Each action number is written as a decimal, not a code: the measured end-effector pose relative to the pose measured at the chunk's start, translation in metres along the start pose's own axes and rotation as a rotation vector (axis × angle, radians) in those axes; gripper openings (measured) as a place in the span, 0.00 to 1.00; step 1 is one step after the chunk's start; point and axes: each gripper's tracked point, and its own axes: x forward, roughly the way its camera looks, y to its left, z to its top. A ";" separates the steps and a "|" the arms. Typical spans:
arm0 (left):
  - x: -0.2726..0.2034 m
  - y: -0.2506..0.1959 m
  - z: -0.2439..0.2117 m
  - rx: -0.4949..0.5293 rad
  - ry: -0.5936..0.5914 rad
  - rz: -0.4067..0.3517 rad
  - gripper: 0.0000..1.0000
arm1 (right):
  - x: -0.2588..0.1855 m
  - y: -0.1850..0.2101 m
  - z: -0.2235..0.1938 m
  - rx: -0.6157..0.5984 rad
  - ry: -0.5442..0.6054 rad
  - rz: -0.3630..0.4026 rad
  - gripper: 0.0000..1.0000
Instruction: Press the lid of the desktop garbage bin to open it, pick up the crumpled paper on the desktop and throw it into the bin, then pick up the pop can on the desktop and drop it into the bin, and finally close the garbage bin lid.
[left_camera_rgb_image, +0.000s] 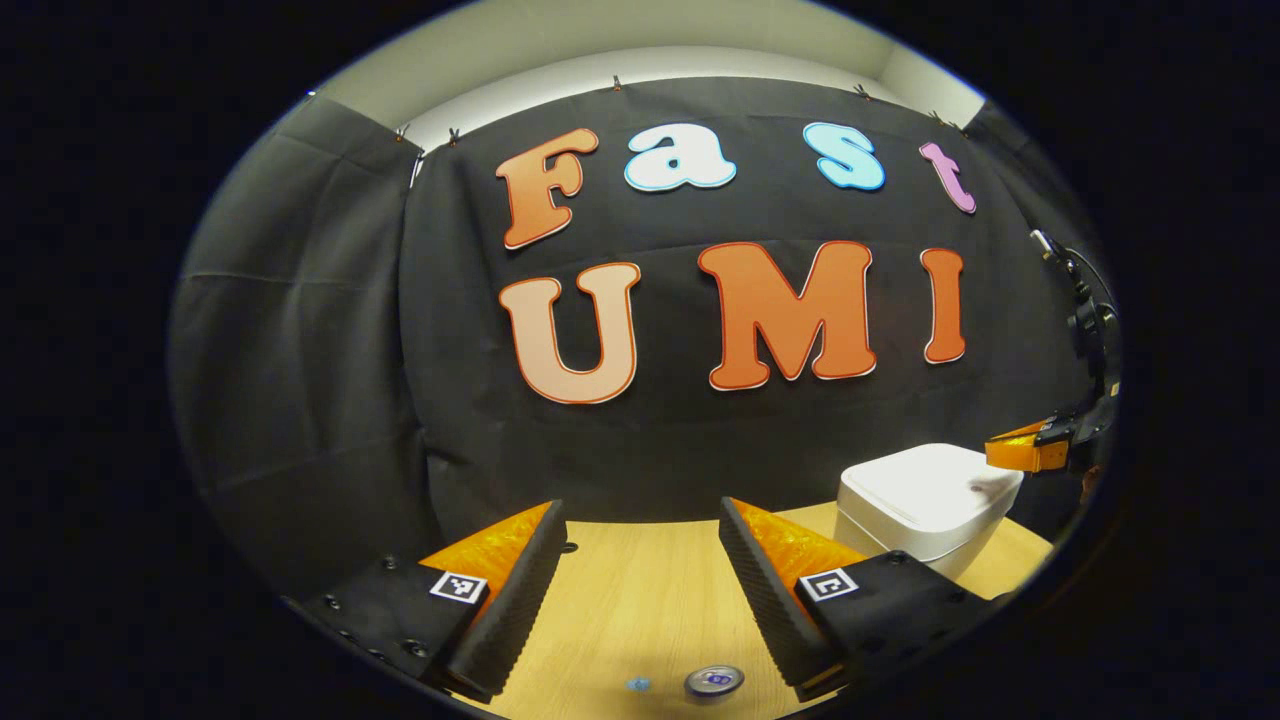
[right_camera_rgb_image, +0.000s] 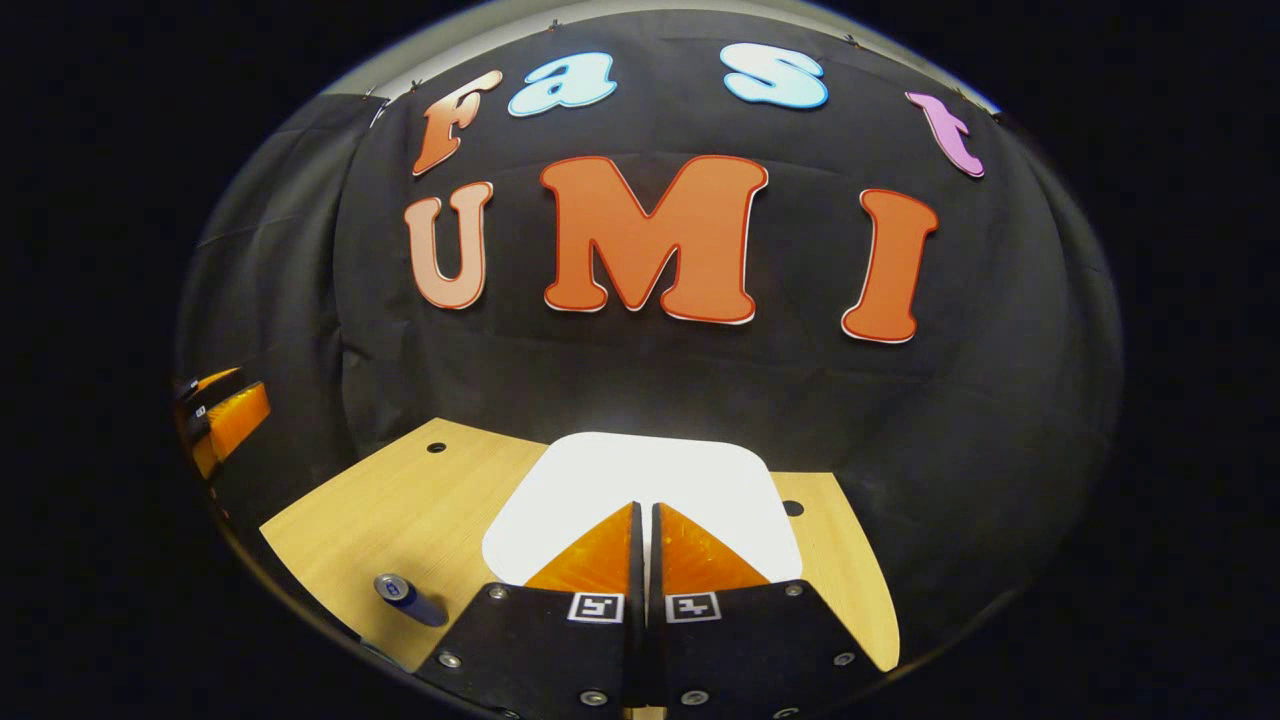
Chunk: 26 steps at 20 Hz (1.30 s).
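Fingers: right gripper (right_camera_rgb_image: 645, 520) pressed together over smooth rounded-square lid (right_camera_rgb_image: 640, 470); left gripper (left_camera_rgb_image: 640, 590) wide, ribbed pads

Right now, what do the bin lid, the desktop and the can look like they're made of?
Bin lid: looks like white plastic, smooth and matte, with rounded moulded corners.
Desktop: pale wood or wood-look laminate; straight grain lines and drilled holes show, but solid or veneer I can't tell.
Can: likely metal; its end has a shiny silver rim.

No readable text, brand or number appears on any object. The grippers carry square coded markers (right_camera_rgb_image: 596, 607) only.
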 end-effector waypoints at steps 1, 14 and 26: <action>-0.002 -0.001 0.000 0.009 -0.004 0.007 0.98 | 0.003 0.000 -0.006 -0.005 0.014 0.005 0.01; 0.014 -0.002 -0.021 0.008 0.081 0.039 0.99 | 0.016 0.004 -0.023 -0.010 0.044 0.069 0.01; 0.057 0.029 -0.007 0.025 -0.011 -0.020 1.00 | -0.001 0.015 0.075 -0.116 -0.289 -0.068 0.08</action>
